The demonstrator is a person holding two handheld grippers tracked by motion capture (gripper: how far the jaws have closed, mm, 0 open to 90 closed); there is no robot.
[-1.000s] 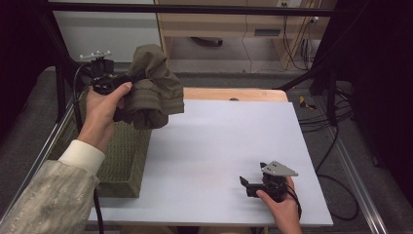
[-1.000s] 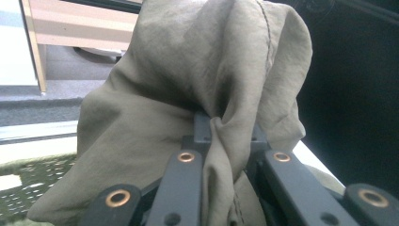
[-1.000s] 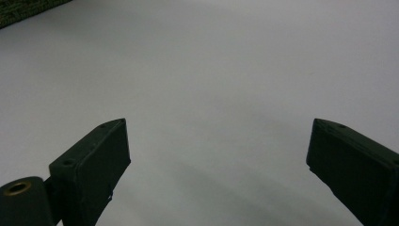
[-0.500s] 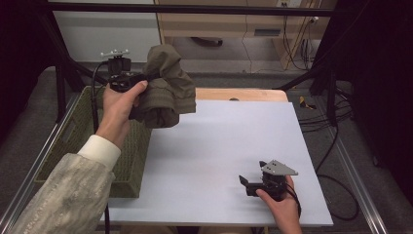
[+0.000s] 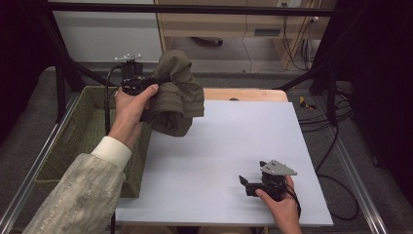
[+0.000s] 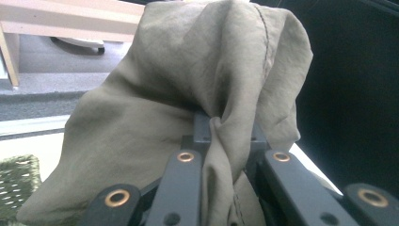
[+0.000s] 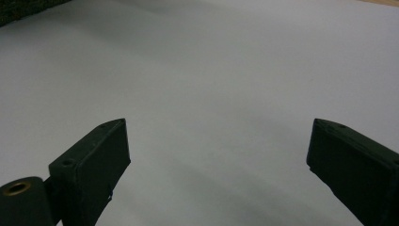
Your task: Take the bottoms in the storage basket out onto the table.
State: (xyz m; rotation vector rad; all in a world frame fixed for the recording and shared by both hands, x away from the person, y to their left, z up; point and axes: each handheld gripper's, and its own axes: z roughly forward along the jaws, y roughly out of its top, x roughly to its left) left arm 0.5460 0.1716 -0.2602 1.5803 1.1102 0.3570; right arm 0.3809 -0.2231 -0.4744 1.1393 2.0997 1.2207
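As before, garment [image 5: 174, 95] farther tableward.

High view above the table [image 5: 234, 146], forward-down; gripper views close, perhaps sharing its white top.

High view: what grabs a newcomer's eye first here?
The bunched olive cloth, held up in the air by the left gripper over the white table's far left corner; in the left gripper view the jaws are shut on a fold of it. Next, the green woven basket at the table's left edge, and the right gripper resting near the front edge with jaws open.
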